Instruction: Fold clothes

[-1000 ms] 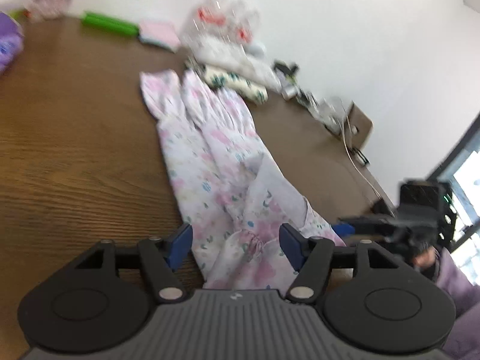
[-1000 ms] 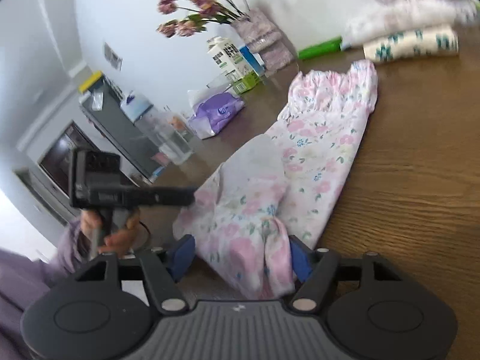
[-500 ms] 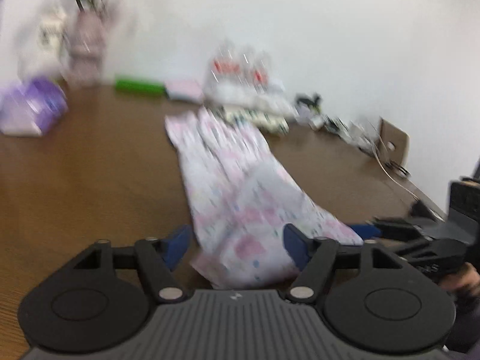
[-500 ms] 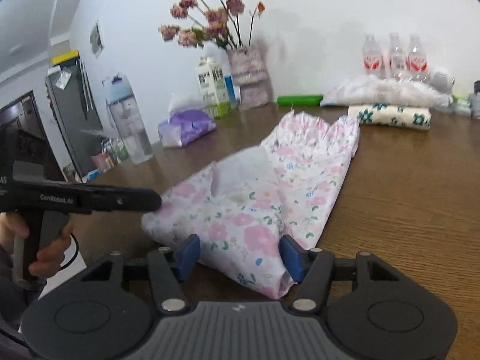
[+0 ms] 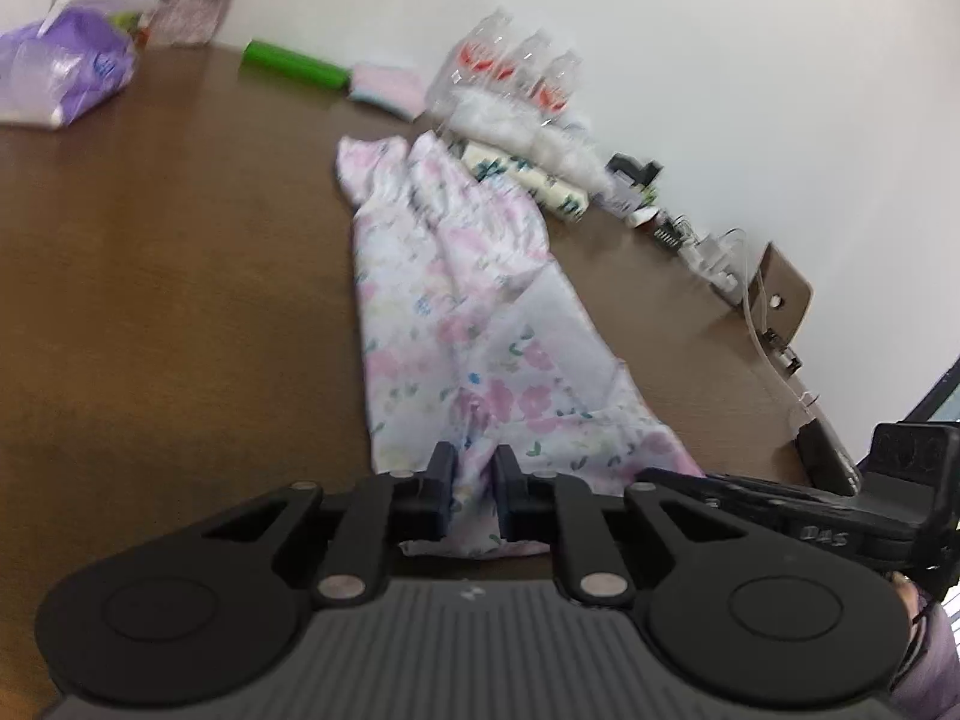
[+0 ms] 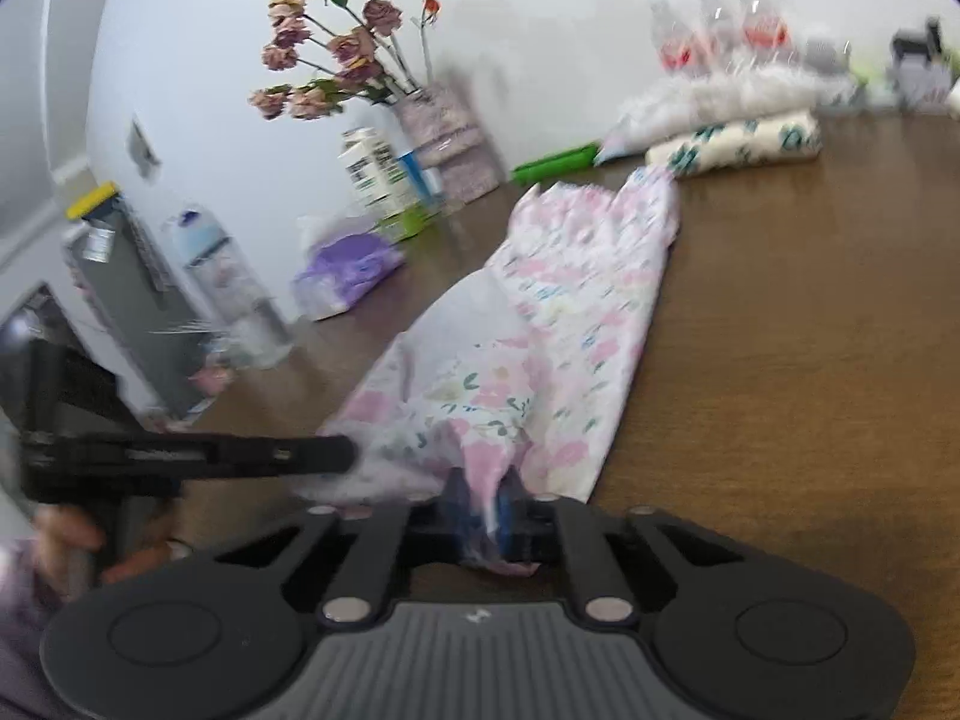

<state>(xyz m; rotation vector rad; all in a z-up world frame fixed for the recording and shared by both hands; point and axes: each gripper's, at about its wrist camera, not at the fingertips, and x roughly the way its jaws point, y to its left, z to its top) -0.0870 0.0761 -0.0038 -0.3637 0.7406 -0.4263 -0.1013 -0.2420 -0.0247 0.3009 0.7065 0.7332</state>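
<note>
Floral garment [image 5: 474, 324] lies lengthwise on counter [image 5: 180, 300], already narrowed. Left gripper [image 5: 471, 483] and right gripper [image 6: 485, 501] fingers both clenched on near hem. Step: grasp done. Next, likely: lift hem, carry toward far end, keeping edges aligned.

The garment [image 5: 468, 324] lies lengthwise on the bench [image 5: 180, 300]. Its near end sits between both claws. Behind its far end lie a rolled cloth [image 6: 738, 144] and bottles [image 6: 714, 36] against the wall. A vase [image 6: 444, 138] stands far left.
</note>
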